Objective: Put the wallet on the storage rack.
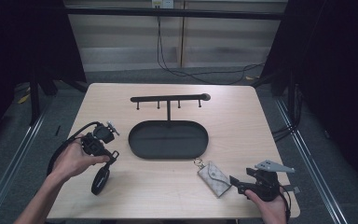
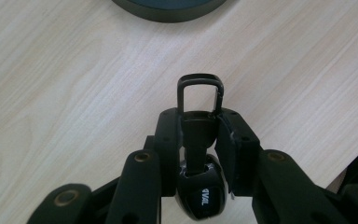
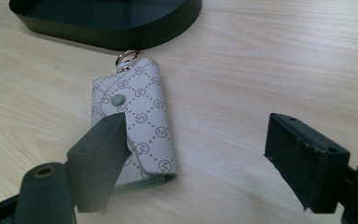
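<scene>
Black car key fob [image 2: 200, 193] with a glossy rounded body and a rectangular black metal loop [image 2: 200, 95] at its end: held in the left gripper [image 2: 200, 135], whose two black jaws are pressed together on the fob's narrow neck, one pad on each side. In the left gripper view the loop juts out past the jaw tips over the pale wood-grain table [image 2: 65, 93], and the fob's body sits back between the jaw arms. In the high view the left gripper [image 1: 103, 156] is at the left side of the table [image 1: 233, 116], in the person's left hand [image 1: 74, 161], with the fob [image 1: 100, 181] hanging down from it toward the near edge.

Right gripper [image 3: 196, 158]: jaws spread wide, nothing between the pads. Its left jaw stands in front of the near part of a grey monogram-patterned fabric key pouch [image 3: 137, 121] with a round snap button and a small gold ring [image 3: 127, 56]. The pouch lies flat on the table, near the front rim of a black oval metal tray [image 3: 98, 32]. In the high view the right gripper [image 1: 242, 183] is at the near right of the table, just right of the pouch [image 1: 214, 177].

The tray [image 1: 168, 154] lies at the table's centre; a black T-shaped hook bar [image 1: 170, 99] rises from its far side.
</scene>
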The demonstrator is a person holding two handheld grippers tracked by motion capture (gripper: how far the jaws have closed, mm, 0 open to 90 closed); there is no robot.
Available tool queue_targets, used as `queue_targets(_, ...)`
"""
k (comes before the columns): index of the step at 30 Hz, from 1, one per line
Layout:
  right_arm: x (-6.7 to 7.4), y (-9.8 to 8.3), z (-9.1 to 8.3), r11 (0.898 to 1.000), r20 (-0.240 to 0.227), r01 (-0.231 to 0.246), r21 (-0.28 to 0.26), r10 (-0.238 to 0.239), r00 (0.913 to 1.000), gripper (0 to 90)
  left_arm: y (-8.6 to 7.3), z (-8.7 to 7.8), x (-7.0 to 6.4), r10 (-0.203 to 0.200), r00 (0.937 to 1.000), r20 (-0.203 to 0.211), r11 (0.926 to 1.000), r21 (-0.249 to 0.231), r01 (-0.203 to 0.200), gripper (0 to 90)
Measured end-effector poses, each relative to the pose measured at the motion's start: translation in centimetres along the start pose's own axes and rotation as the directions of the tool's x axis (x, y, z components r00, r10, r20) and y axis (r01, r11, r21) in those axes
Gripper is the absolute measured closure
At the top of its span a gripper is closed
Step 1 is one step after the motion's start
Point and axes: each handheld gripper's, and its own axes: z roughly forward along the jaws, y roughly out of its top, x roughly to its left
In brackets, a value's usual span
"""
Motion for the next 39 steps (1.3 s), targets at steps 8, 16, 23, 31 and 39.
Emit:
queue_targets(8, 0.0, 0.0, 0.0, 1.000, -0.002, -0.002, 0.000, 0.002, 1.0000, 20.8, -0.3, -0.8, 0.1, -0.008, 0.9999, -0.011, 1.0000, 0.002, 0.008, 70.7)
queue_targets(16, -0.1, 0.1, 0.2, 1.000, -0.004, -0.008, 0.000, 0.008, 1.0000, 20.8, -0.3, -2.3, 0.0, -0.009, 0.9999, 0.010, 0.9996, -0.026, 0.009, 70.6)
queue_targets(23, -0.1, 0.1, 0.1, 1.000, 0.000, -0.008, -0.001, 0.008, 1.0000, 20.8, -0.1, -3.2, 0.0, 0.004, 1.0000, 0.004, 0.9998, -0.022, -0.004, 70.7)
queue_targets(31, 0.0, 0.1, 0.1, 1.000, -0.004, 0.004, 0.000, -0.004, 1.0000, 20.8, 0.2, -4.3, -0.1, 0.002, 1.0000, -0.006, 0.9993, -0.038, -0.003, 70.7)
queue_targets(39, 0.0, 0.1, 0.1, 1.000, -0.004, 0.004, 0.000, -0.004, 1.0000, 20.7, 0.6, -5.2, 0.1, -0.008, 0.9998, -0.018, 0.9989, -0.046, 0.007, 70.7)
